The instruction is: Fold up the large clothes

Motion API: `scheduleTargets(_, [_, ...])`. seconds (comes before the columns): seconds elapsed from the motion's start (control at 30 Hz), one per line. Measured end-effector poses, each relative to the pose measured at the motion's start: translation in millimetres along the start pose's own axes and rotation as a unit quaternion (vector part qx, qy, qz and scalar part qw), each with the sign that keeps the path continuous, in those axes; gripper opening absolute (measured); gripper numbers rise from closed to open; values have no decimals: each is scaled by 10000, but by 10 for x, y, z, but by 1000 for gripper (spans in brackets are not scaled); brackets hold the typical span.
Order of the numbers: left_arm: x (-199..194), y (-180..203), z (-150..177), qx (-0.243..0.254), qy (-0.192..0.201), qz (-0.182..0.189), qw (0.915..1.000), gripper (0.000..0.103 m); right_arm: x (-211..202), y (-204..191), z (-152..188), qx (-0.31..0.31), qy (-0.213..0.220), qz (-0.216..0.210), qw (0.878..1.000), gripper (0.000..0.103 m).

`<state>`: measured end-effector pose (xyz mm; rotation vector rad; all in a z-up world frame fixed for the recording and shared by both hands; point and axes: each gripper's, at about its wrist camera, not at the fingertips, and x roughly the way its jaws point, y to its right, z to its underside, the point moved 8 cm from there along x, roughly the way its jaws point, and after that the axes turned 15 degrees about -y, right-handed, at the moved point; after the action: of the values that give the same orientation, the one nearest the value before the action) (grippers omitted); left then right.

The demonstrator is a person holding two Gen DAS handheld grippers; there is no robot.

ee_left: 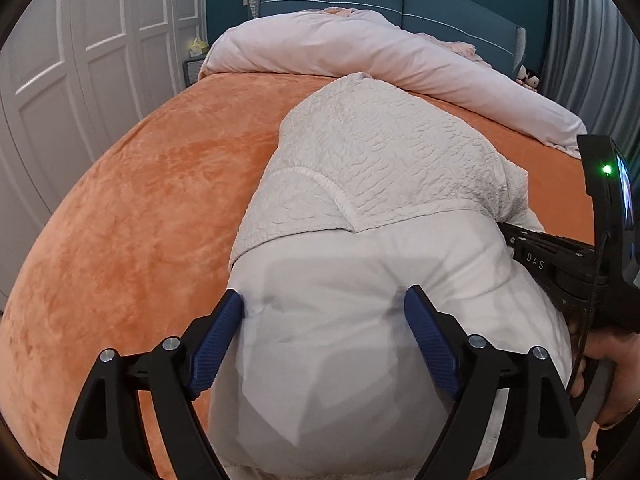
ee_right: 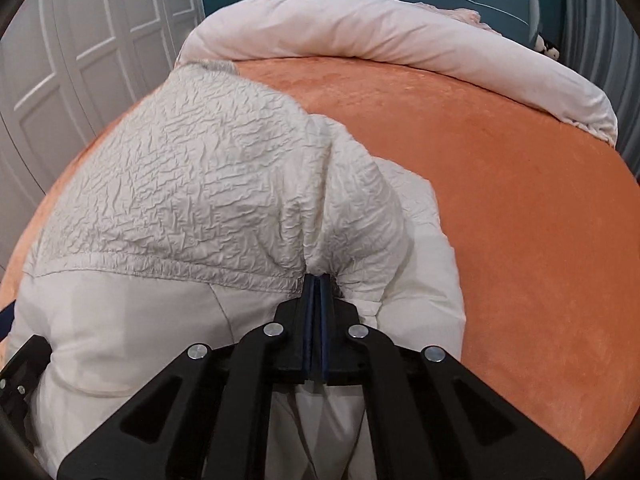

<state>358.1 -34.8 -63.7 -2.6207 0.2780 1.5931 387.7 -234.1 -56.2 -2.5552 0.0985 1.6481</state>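
now the white jacket point(ee_left: 360, 208) lies on the orange bedspread point(ee_left: 152, 184), filling the centre and lower part of both views. the left gripper point(ee_left: 324, 312) stands with jaws wide apart over the smooth white fabric, not pressing it. the right gripper point(ee_right: 318, 280), lower centre of its view, is clamped together on a bunched fold of the crinkled fabric. a pale duvet point(ee_right: 360, 28) lies across the top.

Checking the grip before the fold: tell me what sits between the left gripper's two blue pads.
In the left wrist view, the left gripper stands open with smooth white fabric of the jacket between its pads, unclamped.
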Motion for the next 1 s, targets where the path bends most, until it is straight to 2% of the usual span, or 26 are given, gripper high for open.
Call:
scheduleTargets(0.07, [-10,-12,-3,-41,-66,-90,9999,82,-137,9,3,54,-71,21,10000,1])
scheduleTargets(0.1, [-33,-28,1,-78,-94,-123,9999,81,-249,-20,-23,121,-62,-75,9999,4])
scheduleTargets(0.13, [-70,-49,11,-117,-115,-138,9998,80,-471,-45,35,183,61,-348,9992,4])
scheduleTargets(0.2, [-137,-61,47,-121,-124,-166,9997,79,-778,-154,131,161,258,-509,9982,4])
scheduleTargets(0.27, [-226,-60,97,-89,-91,-246,9996,79,-1015,-253,368,70,334,-667,9972,5])
scheduleTargets(0.33, [-283,-46,141,-46,-62,-325,9994,79,-958,-363,636,-14,47,-734,9973,5])
scheduleTargets(0.47, [-337,-5,241,-78,-126,-366,9992,79,-506,-406,966,-73,-461,-552,9974,2])
scheduleTargets(0.57, [-401,2,315,-98,-152,-366,9992,78,-621,-378,1021,31,-429,-533,9976,4])
scheduleTargets(0.63, [-436,11,358,-71,-142,-388,9991,78,-786,-374,1029,96,-264,-625,9976,6])
scheduleTargets(0.7, [-463,25,405,-98,-146,-401,9990,78,-932,-351,1056,73,-63,-488,9988,7])
scheduleTargets(0.77, [-470,52,459,-151,-185,-388,9990,78,-836,-326,1133,70,-243,-475,9986,7])
scheduleTargets(0.83, [-477,87,511,-168,-238,-398,9988,78,-577,-288,1288,0,-612,-257,9978,5])
scheduleTargets(0.9, [-500,125,585,-142,-263,-430,9986,78,-563,-279,1382,21,-628,-203,9978,5])
scheduleTargets(1.0, [-519,151,684,-85,-274,-518,9982,78,-815,-271,1479,98,-469,-280,9985,8])
